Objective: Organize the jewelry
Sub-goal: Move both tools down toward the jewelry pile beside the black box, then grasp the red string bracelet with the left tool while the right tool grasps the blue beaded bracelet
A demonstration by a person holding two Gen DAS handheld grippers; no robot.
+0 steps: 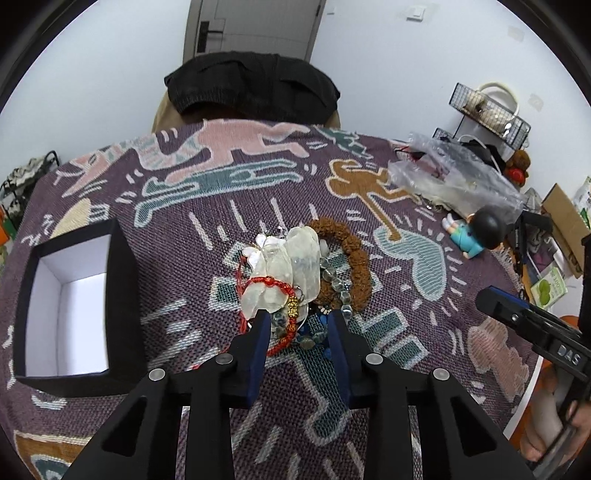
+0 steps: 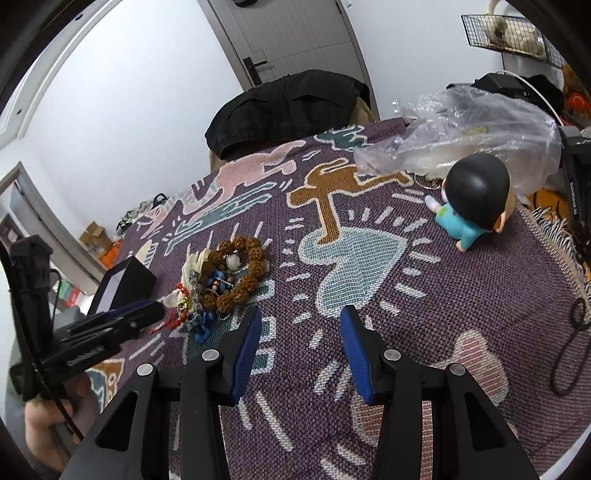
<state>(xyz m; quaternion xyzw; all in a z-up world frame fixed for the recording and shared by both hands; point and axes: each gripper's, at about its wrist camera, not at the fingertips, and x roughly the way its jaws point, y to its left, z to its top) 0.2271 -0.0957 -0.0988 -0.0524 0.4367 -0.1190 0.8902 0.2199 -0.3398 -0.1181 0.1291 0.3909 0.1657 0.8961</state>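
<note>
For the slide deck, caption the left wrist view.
Left claw reaches into a jewelry pile on the patterned cloth, open black box waiting at left.

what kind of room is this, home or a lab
Most likely a lived-in home room, not a lab. A table under a patterned woven cloth holds a jewelry pile and a toy figurine; a dark jacket drapes a chair by an interior door.

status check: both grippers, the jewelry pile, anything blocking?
Left gripper at the mixed bead-and-shell jewelry pile, beads between its jaws, grip unconfirmed. Right gripper open, empty. Black open box empty. No obstruction.
</note>
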